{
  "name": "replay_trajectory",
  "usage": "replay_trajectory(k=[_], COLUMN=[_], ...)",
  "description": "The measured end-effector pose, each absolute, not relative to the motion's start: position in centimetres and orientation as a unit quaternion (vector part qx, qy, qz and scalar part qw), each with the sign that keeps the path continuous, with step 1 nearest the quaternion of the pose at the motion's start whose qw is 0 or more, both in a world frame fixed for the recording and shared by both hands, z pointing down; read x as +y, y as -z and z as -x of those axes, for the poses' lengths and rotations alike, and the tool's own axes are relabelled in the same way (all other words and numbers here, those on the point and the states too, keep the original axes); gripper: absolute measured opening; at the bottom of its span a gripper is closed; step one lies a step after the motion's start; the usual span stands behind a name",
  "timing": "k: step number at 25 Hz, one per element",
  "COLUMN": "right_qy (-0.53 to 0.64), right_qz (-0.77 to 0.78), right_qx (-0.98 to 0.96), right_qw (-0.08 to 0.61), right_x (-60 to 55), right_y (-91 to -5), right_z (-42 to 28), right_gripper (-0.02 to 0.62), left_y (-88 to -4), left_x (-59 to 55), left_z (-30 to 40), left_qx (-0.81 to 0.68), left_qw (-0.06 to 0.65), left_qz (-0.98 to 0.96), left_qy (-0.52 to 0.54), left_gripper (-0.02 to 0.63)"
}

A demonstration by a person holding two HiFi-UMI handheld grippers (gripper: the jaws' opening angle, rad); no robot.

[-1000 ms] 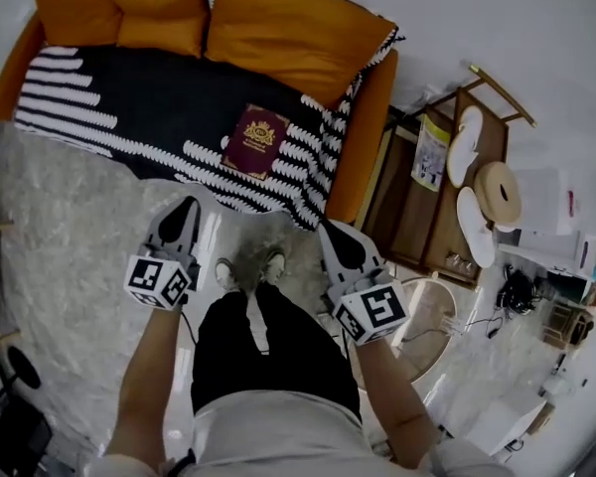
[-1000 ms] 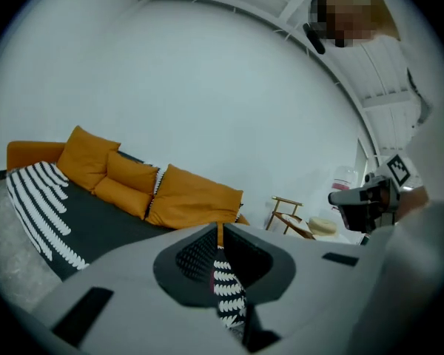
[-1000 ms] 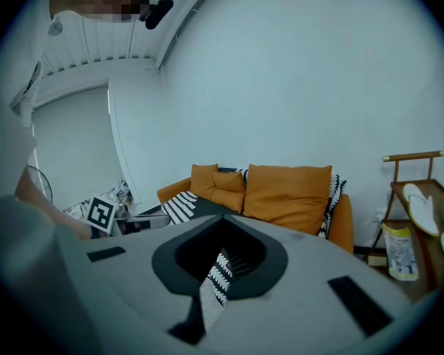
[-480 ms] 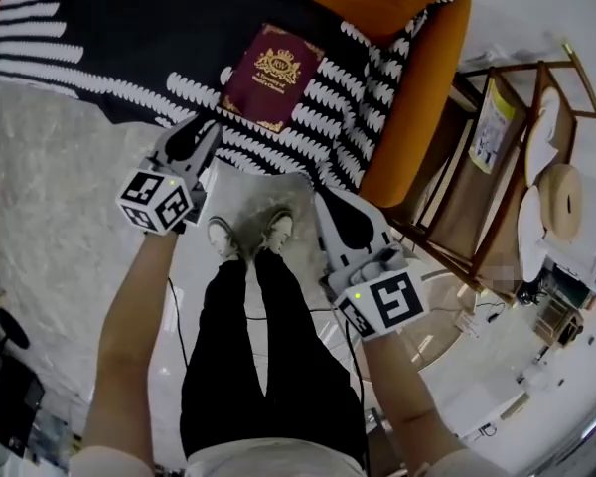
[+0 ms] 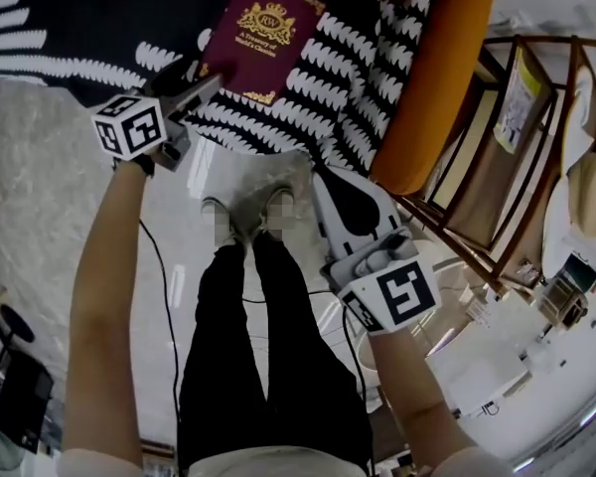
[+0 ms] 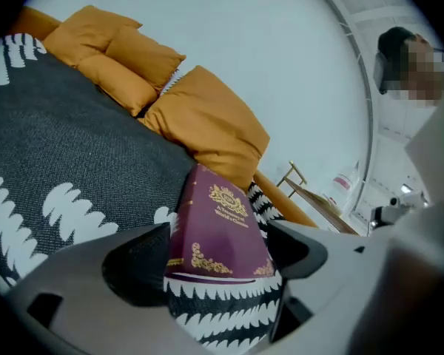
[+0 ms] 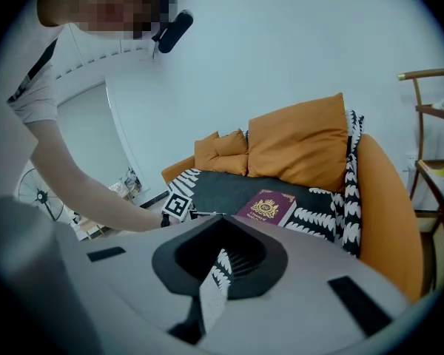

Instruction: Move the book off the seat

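Note:
A maroon book point(image 5: 263, 36) with a gold crest lies flat on the black-and-white throw point(image 5: 328, 78) over the orange sofa seat. My left gripper point(image 5: 197, 76) reaches to the book's near left corner. In the left gripper view the book's point(image 6: 220, 231) near end sits between the jaws of the left gripper point(image 6: 222, 237), which are opening and do not press on it. My right gripper point(image 5: 330, 179) hangs shut and empty above the floor, short of the sofa's front. From the right gripper point(image 7: 219, 231) view the book point(image 7: 266, 207) lies further ahead.
The orange sofa arm point(image 5: 439, 78) stands right of the book, with orange cushions point(image 7: 300, 143) behind the seat. A wooden rack point(image 5: 536, 137) with pale items is at the right. The person's legs and shoes point(image 5: 246, 217) are between the grippers, on a pale floor.
The left gripper has moved forward from above the floor to the book's near corner, and its jaws have parted. The right gripper has stayed low and shut. The view has closed in on the sofa.

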State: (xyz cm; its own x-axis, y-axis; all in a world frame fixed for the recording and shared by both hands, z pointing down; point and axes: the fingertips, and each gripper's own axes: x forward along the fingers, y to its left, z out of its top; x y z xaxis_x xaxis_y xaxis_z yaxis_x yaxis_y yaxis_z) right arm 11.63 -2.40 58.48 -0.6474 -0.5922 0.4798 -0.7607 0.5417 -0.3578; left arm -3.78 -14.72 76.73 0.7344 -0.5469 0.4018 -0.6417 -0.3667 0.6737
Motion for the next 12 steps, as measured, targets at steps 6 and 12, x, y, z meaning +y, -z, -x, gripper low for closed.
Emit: replay_trajectory(k=[6,12], right_qy=[-0.285,-0.284], right_qz=[-0.391,-0.384], right_qx=[-0.862,-0.864], right_qw=[0.152,0.162], right_x=[-3.4,-3.8], right_y=[-59.1,-59.6], right_z=[-12.6,-12.4], right_gripper=[0.021,0.021], left_y=[-79.7,-82.8], left_x=[-15.6,-15.0], left_z=[2.2,1.5], left_qx=[-0.354,-0.351], left_qw=[0.474,0.489], left_qz=[-0.801,-0.783], left_qy=[-0.093,-0.156], left_gripper=[0.424,0.445])
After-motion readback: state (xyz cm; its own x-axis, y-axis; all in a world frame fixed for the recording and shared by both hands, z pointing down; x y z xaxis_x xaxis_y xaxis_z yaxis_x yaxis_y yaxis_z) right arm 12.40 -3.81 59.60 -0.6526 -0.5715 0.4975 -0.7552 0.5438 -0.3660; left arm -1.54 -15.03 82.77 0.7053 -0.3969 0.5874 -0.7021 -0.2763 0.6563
